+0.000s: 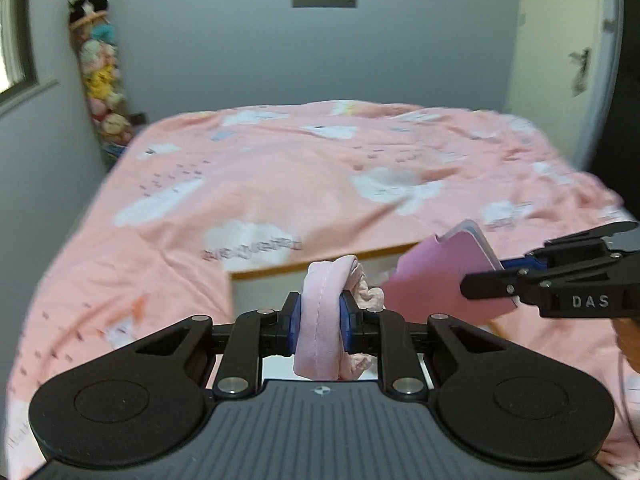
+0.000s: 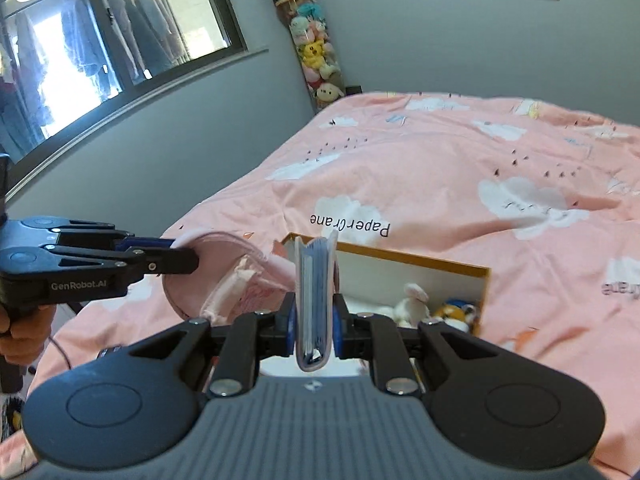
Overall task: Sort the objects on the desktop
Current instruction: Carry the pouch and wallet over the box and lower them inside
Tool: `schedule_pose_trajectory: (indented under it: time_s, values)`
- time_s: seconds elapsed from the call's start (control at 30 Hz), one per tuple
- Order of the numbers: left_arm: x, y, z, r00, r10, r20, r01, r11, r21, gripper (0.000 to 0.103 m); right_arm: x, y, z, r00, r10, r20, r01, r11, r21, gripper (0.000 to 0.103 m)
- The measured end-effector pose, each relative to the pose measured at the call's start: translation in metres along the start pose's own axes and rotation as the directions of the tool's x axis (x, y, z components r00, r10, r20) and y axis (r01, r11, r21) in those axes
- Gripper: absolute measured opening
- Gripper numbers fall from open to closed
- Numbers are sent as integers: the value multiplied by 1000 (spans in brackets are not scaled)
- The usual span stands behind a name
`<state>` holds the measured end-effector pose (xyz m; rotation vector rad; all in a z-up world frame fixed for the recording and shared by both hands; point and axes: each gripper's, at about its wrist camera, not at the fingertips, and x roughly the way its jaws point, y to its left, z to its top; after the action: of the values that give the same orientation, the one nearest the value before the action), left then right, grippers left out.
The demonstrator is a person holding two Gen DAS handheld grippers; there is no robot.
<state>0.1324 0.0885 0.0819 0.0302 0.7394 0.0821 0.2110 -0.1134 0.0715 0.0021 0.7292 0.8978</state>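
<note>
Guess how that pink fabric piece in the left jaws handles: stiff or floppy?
Likely floppy: the pink fabric piece folds and droops past the left gripper. Probably light, since a narrow pinch holds it. Its ruffled trim dangles, so it may snag.

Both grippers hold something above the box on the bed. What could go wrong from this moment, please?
1. The left gripper pinches only one fold of the soft pink fabric item; the rest hangs loose and might catch on the box edge.
2. The right gripper holds the pink card holder by its lower part; it may tilt or slip.
3. The box already contains plush toys, so dropped items could land on them or bounce onto the bedspread.
</note>
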Motion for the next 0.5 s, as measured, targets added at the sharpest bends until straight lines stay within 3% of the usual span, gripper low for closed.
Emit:
schedule_pose_trajectory:
  time_s: [0.13, 0.27, 0.5]
  values:
    - [49, 16, 3, 995, 77, -64, -79, 997, -27, 22, 57, -7, 8, 999, 11, -53, -9, 998, 55, 18]
    - [92, 28, 4, 988, 86, -128, -95, 994, -60, 22, 112, -17, 9, 994, -1, -110, 13, 994, 106, 18]
    - [136, 38, 0, 966, 145, -212, -155, 988, -28, 22, 182, -32, 12, 985, -19, -169, 50, 982, 183, 18]
